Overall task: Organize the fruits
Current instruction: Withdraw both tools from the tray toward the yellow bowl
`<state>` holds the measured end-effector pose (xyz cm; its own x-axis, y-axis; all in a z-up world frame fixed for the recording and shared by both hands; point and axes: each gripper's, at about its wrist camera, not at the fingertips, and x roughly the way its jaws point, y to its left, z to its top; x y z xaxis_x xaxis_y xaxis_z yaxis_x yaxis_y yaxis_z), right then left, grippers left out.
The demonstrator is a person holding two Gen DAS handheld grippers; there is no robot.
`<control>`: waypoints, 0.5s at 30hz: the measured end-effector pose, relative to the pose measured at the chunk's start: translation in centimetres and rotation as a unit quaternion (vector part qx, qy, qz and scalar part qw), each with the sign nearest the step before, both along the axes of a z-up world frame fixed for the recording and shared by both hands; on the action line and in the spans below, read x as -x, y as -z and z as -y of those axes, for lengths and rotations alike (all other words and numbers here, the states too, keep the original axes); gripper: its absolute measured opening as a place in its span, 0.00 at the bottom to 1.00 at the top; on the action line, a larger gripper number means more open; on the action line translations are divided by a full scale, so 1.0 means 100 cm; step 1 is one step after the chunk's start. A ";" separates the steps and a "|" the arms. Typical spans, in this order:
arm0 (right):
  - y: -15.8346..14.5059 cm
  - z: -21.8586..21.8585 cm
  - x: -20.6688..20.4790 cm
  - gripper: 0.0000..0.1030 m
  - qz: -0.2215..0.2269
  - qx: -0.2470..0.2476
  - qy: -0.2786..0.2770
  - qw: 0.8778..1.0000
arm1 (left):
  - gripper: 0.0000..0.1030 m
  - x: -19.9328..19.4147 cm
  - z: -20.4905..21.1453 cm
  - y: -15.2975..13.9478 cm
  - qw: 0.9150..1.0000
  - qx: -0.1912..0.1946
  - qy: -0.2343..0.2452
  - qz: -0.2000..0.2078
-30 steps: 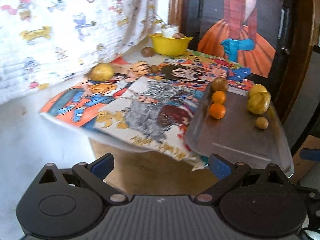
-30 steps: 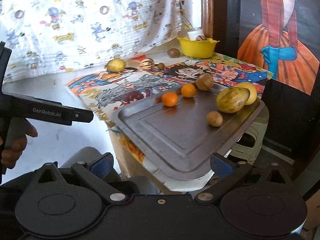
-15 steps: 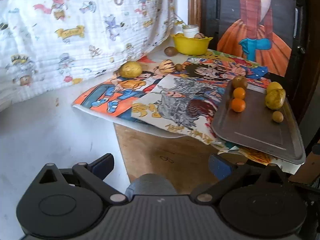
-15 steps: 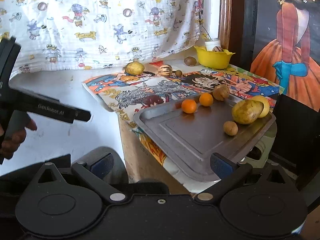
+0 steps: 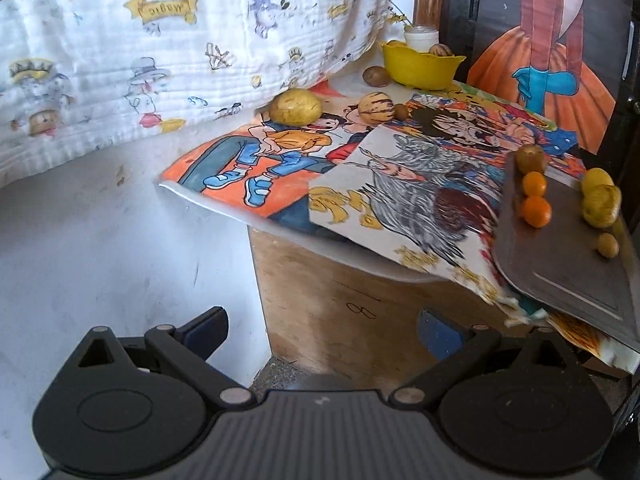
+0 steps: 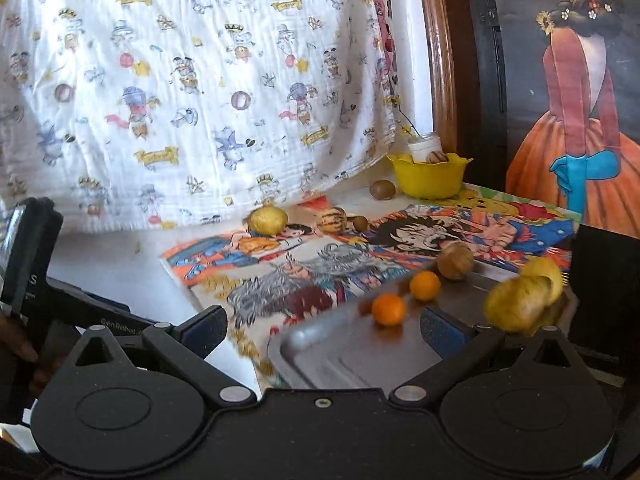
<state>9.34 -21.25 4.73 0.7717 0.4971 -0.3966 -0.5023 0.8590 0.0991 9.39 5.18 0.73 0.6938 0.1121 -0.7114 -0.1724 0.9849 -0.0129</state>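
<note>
Left of the right gripper [image 6: 322, 330], the left gripper's arm [image 6: 116, 318] bears pale lettering, seemingly "GenRobot". The cloth [image 5: 168, 8] ahead shows mirrored "Magic" banners.

Two oranges [image 5: 535, 197] sit on the tray [image 5: 568, 264] (right of the posters [image 5: 360, 168]); the bowl [image 5: 420, 66] stands behind.

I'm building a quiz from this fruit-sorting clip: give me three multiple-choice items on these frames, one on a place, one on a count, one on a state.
1. Where does the yellow bowl stand?
A. on the metal tray
B. at the far end of the table, beside the white cloth
C. on the floor

2. How many small orange fruits lie on the metal tray?
A. two
B. four
C. none

3. How are both grippers?
A. shut on fruit
B. open, holding nothing
C. clamped on the tray

Answers: 1 B, it sits behind the posters; 2 A, two oranges lie by the tray's left edge; 3 B, left gripper and right gripper show spread, empty fingers.
</note>
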 end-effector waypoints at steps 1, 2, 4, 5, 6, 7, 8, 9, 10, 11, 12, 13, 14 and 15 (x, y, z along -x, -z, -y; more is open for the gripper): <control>0.001 -0.003 -0.007 1.00 -0.002 -0.003 0.002 1.000 | 1.00 -0.007 -0.005 0.001 1.000 0.001 0.001 -0.002; 0.002 -0.005 -0.015 1.00 -0.005 -0.006 0.004 1.000 | 1.00 -0.013 -0.008 0.002 1.000 0.003 0.003 -0.002; 0.004 -0.008 -0.034 1.00 -0.016 -0.016 0.011 1.000 | 1.00 -0.028 -0.016 0.001 1.000 0.006 0.012 0.001; 0.004 -0.008 -0.044 0.99 -0.023 -0.022 0.016 0.999 | 1.00 -0.035 -0.018 0.000 1.000 0.006 0.018 0.001; 0.003 -0.008 -0.053 0.99 -0.030 -0.030 0.020 0.999 | 1.00 -0.043 -0.020 -0.002 1.000 0.004 0.025 0.000; 0.001 -0.008 -0.062 0.99 -0.038 -0.038 0.025 0.998 | 1.00 -0.053 -0.022 -0.007 0.999 0.002 0.035 0.004; -0.003 -0.007 -0.073 0.99 -0.053 -0.046 0.032 0.997 | 1.00 -0.062 -0.022 -0.013 0.999 0.001 0.046 0.007; -0.007 -0.007 -0.081 0.99 -0.064 -0.049 0.036 0.996 | 1.00 -0.069 -0.022 -0.018 0.998 -0.001 0.056 0.008; -0.013 -0.008 -0.089 0.99 -0.075 -0.045 0.043 0.995 | 1.00 -0.081 -0.020 -0.025 0.997 -0.002 0.072 0.007; -0.020 -0.009 -0.095 0.99 -0.083 -0.037 0.052 0.995 | 1.00 -0.089 -0.018 -0.031 0.997 -0.003 0.083 0.006; -0.027 -0.010 -0.098 0.99 -0.089 -0.029 0.059 0.994 | 1.00 -0.098 -0.016 -0.037 0.996 -0.004 0.092 -0.001; -0.037 -0.011 -0.101 0.99 -0.096 -0.020 0.066 0.993 | 1.00 -0.106 -0.013 -0.044 0.995 -0.005 0.098 -0.012; -0.049 -0.012 -0.104 0.99 -0.106 -0.015 0.070 0.992 | 1.00 -0.114 -0.010 -0.054 0.995 -0.001 0.100 -0.023; -0.063 -0.012 -0.107 0.99 -0.115 -0.013 0.073 0.991 | 1.00 -0.119 -0.008 -0.063 0.994 0.006 0.104 -0.033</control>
